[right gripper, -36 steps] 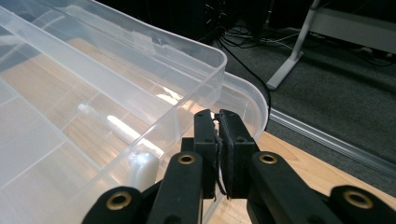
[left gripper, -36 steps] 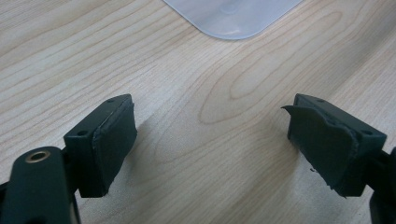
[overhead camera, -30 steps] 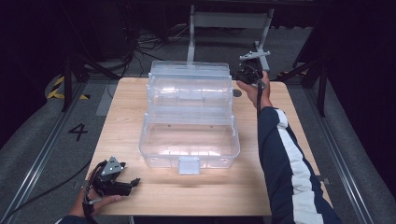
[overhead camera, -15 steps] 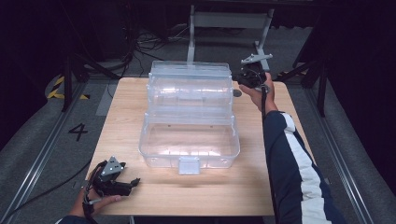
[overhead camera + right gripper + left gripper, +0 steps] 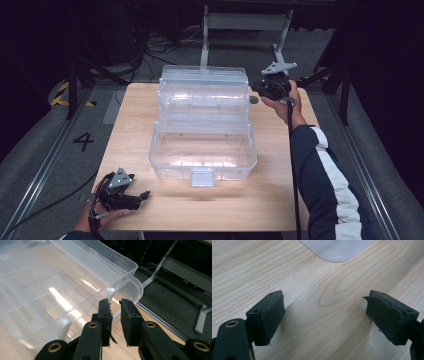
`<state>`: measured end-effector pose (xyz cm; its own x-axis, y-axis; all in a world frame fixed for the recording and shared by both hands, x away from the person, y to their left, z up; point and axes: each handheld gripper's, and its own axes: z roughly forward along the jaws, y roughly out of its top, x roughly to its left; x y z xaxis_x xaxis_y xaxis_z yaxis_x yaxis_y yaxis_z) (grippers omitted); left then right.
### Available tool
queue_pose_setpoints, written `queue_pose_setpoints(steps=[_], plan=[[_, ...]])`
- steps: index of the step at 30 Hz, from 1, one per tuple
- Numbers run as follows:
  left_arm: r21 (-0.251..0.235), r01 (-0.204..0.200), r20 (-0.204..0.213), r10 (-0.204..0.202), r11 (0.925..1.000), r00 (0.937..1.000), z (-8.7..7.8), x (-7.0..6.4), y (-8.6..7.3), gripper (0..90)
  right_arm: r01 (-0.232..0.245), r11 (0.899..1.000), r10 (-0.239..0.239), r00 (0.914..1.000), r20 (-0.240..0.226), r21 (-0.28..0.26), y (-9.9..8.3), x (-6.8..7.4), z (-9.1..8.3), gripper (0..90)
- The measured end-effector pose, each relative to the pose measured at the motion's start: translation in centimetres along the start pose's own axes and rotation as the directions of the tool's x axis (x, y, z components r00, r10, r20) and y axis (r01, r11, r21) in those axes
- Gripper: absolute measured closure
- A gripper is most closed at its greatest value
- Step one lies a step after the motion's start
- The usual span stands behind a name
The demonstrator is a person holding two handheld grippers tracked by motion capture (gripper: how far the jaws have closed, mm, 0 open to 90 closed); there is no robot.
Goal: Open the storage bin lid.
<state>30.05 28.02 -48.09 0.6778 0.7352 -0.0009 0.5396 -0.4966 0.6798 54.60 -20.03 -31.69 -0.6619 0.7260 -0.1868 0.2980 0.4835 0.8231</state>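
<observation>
A clear plastic box (image 5: 202, 150) lies open in the middle of the wooden table (image 5: 280, 200). Its taller half is at the back and its shallow half, with a latch tab (image 5: 202, 176), is at the front. My right gripper (image 5: 256, 93) is held at the right end of the taller half. In the right gripper view its jaws (image 5: 115, 307) stand almost together, a thin slit between them, right at the box's rim (image 5: 130, 266); nothing is plainly gripped. My left gripper (image 5: 145, 196) rests on the table's near left corner, open (image 5: 324, 317) over bare wood. A corner of the box (image 5: 337, 248) lies ahead of it.
A metal stand (image 5: 245, 22) rises behind the table's far edge, with cables on the dark floor around it. A floor rail and a painted number 4 (image 5: 83, 141) lie to the left. Bare wood runs along the table's front and right of the box.
My right gripper has drifted slightly nearer and in toward the right end of the box. The left gripper and the box have stayed put.
</observation>
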Motion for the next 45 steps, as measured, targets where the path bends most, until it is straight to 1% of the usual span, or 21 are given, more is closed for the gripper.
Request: queue_pose_setpoints(steps=[5,8,11,16,17,22,23,27,30,32,35,37,39,43,44,45], plan=[[0.0,0.002,-0.002,-0.002,1.0,1.0,0.0,0.0,0.0,15.8,0.027,1.0,-0.027,0.9996,-0.001,-0.007,-0.3,0.3,-1.2,76.6],[-0.001,0.001,-0.004,-0.001,1.0,1.0,0.0,0.0,0.0,15.7,0.022,1.0,-0.022,0.9997,-0.014,-0.013,-0.6,0.5,-1.9,75.0],[0.0,0.003,-0.003,-0.003,1.0,1.0,0.0,0.0,0.0,15.7,0.041,0.999,-0.041,0.9991,-0.008,-0.017,-0.8,0.7,-2.6,74.8],[-0.001,0.001,-0.003,-0.001,1.0,1.0,0.0,0.0,0.0,15.7,0.059,0.998,-0.059,0.9982,-0.013,-0.022,-1.2,1.2,-3.8,72.2],[-0.001,0.0,-0.004,0.0,1.0,1.0,0.0,0.0,0.0,15.6,0.057,0.998,-0.057,0.9982,-0.015,-0.019,-1.3,1.2,-3.9,71.6],[-0.001,0.001,-0.004,-0.001,1.0,1.0,0.0,0.0,0.0,15.6,0.083,0.996,-0.083,0.9965,-0.008,-0.024,-1.9,1.8,-5.2,68.9],[-0.001,0.001,-0.004,-0.001,1.0,1.0,0.0,0.0,0.0,15.6,0.083,0.996,-0.083,0.9965,-0.008,-0.024,-1.9,1.8,-5.2,68.9],[-0.001,0.001,-0.004,-0.001,1.0,1.0,0.0,0.0,0.0,15.6,0.08,0.996,-0.081,0.9966,-0.017,-0.031,-2.8,2.3,-6.0,67.7],[-0.001,0.001,-0.004,-0.001,1.0,1.0,0.0,0.0,0.0,15.6,0.081,0.996,-0.081,0.9965,-0.021,-0.027,-3.7,2.5,-6.4,66.8],[0.0,0.002,-0.004,-0.002,1.0,1.0,0.0,0.0,0.0,15.6,0.076,0.997,-0.077,0.9967,-0.024,-0.029,-3.9,2.6,-6.4,66.5],[-0.001,0.003,-0.003,-0.003,1.0,1.0,0.0,0.0,0.0,15.6,0.078,0.997,-0.078,0.9968,-0.013,-0.023,-4.9,2.7,-6.7,64.0],[-0.001,0.001,-0.005,-0.001,1.0,1.0,0.0,0.0,0.0,15.6,0.072,0.997,-0.072,0.9972,-0.017,-0.023,-5.3,2.8,-6.9,63.0],[0.0,0.004,-0.001,-0.004,1.0,1.0,0.0,-0.1,0.0,15.6,0.074,0.997,-0.075,0.9972,-0.008,-0.018,-5.7,2.9,-7.1,61.9],[-0.001,0.002,-0.005,-0.002,1.0,1.0,0.0,0.0,0.0,15.6,0.082,0.997,-0.082,0.9966,-0.004,-0.014,-6.5,3.2,-7.5,60.0],[0.0,0.003,-0.003,-0.003,1.0,1.0,0.0,-0.1,0.0,15.6,0.093,0.996,-0.093,0.9957,0.005,-0.01,-6.7,3.3,-7.6,59.5],[-0.001,0.001,-0.004,-0.001,1.0,1.0,0.0,0.0,0.0,15.6,0.095,0.995,-0.095,0.9955,0.008,-0.006,-6.9,3.4,-7.7,59.1]])
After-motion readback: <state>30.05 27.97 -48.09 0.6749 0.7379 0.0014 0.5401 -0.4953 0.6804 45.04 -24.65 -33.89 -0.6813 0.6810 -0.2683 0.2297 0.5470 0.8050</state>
